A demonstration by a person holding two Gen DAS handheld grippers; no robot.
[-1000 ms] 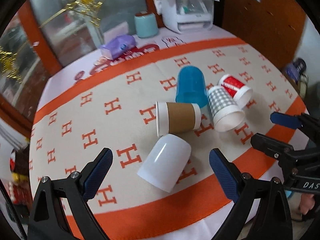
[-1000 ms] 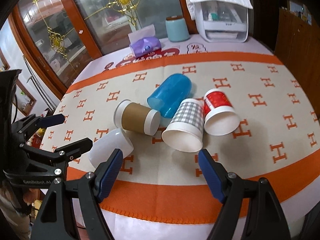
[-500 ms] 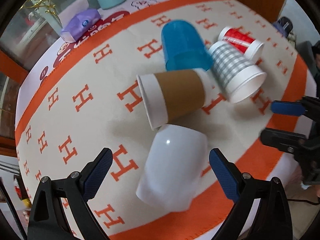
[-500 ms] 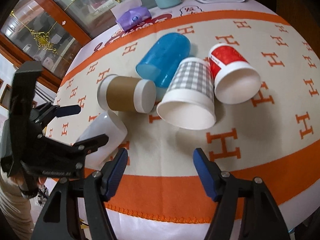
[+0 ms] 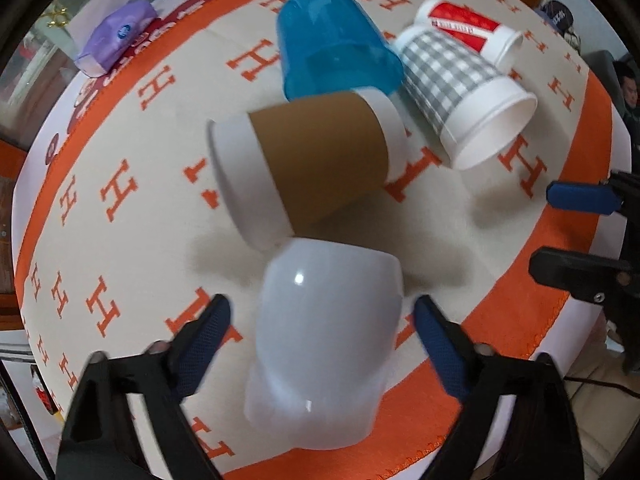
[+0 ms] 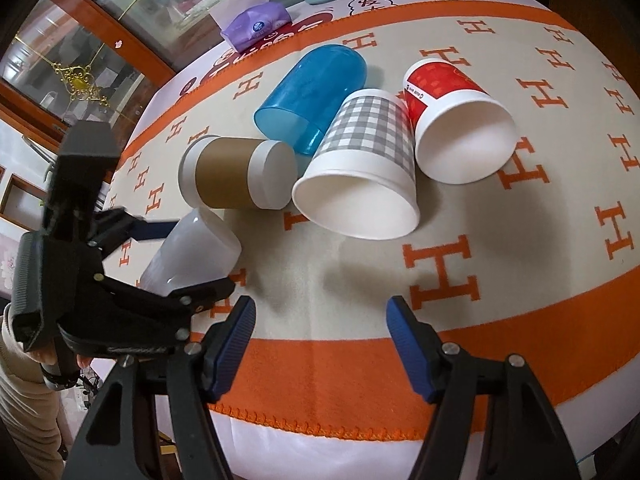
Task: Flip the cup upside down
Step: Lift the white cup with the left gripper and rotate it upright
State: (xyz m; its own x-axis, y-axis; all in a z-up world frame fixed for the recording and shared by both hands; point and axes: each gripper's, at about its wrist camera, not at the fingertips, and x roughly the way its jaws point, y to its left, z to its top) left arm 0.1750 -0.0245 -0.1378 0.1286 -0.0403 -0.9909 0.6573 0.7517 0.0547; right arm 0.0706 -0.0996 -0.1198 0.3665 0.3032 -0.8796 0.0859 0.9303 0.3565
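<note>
The left gripper (image 5: 322, 320) is spread wide around the white cup (image 5: 324, 344), which lies on its side on the cloth (image 5: 132, 216); its fingers (image 5: 204, 334) flank the cup without touching it. At 12 o'clock from the white cup, touching it, lies the brown cup (image 5: 316, 168), with the blue cup (image 5: 332, 40) beyond. The checked cup (image 5: 460, 80) and red cup (image 5: 468, 24) lie at 1 o'clock. The right gripper (image 6: 320, 340) hangs open above bare cloth, holding nothing, the checked cup at its 12 o'clock.
</note>
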